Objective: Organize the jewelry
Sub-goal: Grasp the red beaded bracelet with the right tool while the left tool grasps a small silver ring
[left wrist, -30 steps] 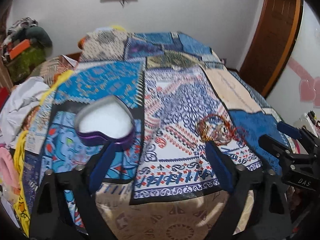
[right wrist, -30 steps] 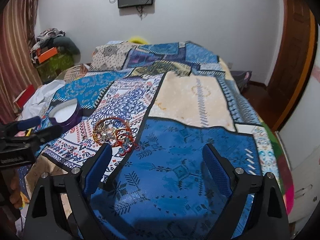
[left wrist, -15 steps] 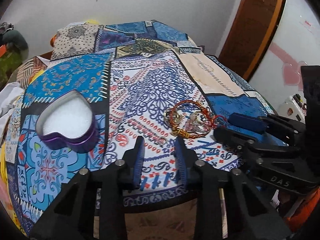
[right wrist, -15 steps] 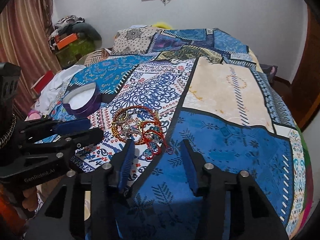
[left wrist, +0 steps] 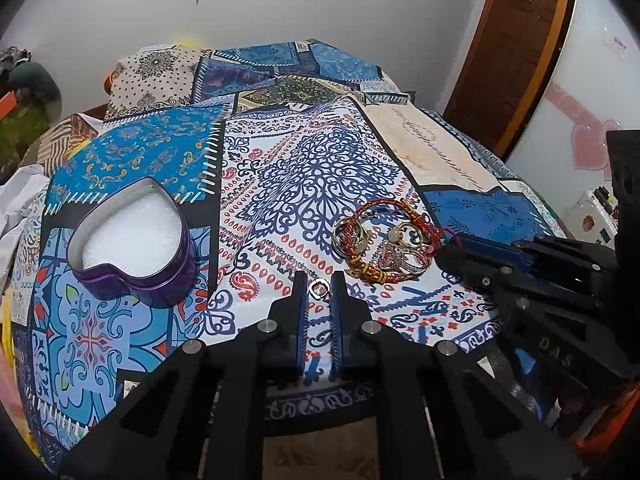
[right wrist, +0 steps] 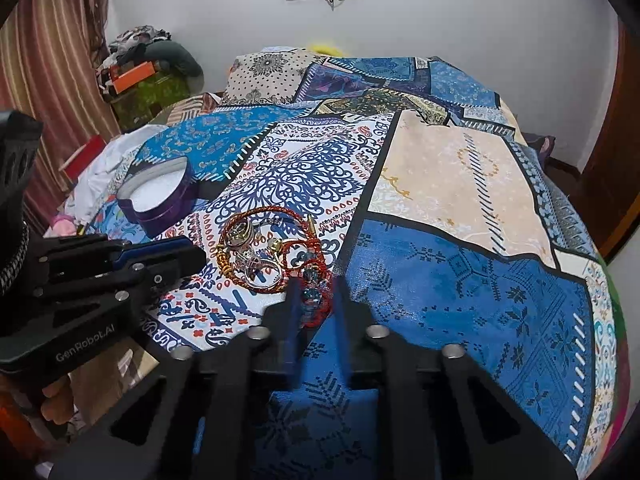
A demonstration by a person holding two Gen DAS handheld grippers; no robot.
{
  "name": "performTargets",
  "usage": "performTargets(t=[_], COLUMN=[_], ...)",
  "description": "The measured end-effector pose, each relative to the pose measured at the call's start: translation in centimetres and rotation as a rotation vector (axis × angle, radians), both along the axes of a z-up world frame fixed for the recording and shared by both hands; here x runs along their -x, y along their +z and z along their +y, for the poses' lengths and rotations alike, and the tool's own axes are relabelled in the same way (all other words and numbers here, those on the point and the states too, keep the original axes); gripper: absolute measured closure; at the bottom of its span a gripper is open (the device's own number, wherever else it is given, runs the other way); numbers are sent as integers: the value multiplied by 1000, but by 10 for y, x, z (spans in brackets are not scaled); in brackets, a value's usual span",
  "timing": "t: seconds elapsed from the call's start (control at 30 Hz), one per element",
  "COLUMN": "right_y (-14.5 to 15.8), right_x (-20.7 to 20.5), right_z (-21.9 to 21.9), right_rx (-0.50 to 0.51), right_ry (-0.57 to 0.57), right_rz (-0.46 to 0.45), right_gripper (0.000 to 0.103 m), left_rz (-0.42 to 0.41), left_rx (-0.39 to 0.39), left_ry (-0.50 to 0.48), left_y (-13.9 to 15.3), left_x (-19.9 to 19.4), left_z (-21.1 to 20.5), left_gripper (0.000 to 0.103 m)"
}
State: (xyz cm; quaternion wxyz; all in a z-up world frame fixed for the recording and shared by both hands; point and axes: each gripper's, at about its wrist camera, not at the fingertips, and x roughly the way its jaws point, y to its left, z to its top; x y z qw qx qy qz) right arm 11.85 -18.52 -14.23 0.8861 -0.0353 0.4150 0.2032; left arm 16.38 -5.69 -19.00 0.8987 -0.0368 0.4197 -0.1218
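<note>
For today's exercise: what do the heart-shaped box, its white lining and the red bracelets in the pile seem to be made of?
Heart box: probably tin or thin metal, with a glossy purple wall and a bare silvery rim.
Lining: likely foam or padding; it looks matte white and faintly grainy.
Red bracelets: apparently braided cord or thread, with a twisted, dull texture. The gold beads on them shine like metal, though they may be plated plastic.

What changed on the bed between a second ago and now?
Both claws came down toward the jewelry and narrowed from wide open. The left claw is shut on a small ring beside the pile of bracelets. The right claw is closing on a red beaded bracelet at the pile's near edge. The heart-shaped purple tin and the pile stayed put on the bedspread.
</note>
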Motion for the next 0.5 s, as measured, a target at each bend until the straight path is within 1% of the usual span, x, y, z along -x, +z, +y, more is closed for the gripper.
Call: performTargets(t=[0.07, 0.2, 0.33, 0.5], right_y=[2, 9, 21, 40], right_x=[0, 1, 4, 7], right_z=[-2, -7, -8, -8], right_rx=[-14, -55, -57, -58], right_ry=[-6, -12, -23, -37], right_rz=[3, 4, -26, -77], right_gripper=[96, 96, 96, 96], left_rz=[-5, -14, -45, -98], left_rx=[4, 8, 6, 21], left_ry=[2, 12, 18, 36], left_y=[3, 9, 20, 39], left_x=[2, 8, 15, 23], left_z=[1, 4, 6, 14], left_gripper=[94, 94, 94, 94])
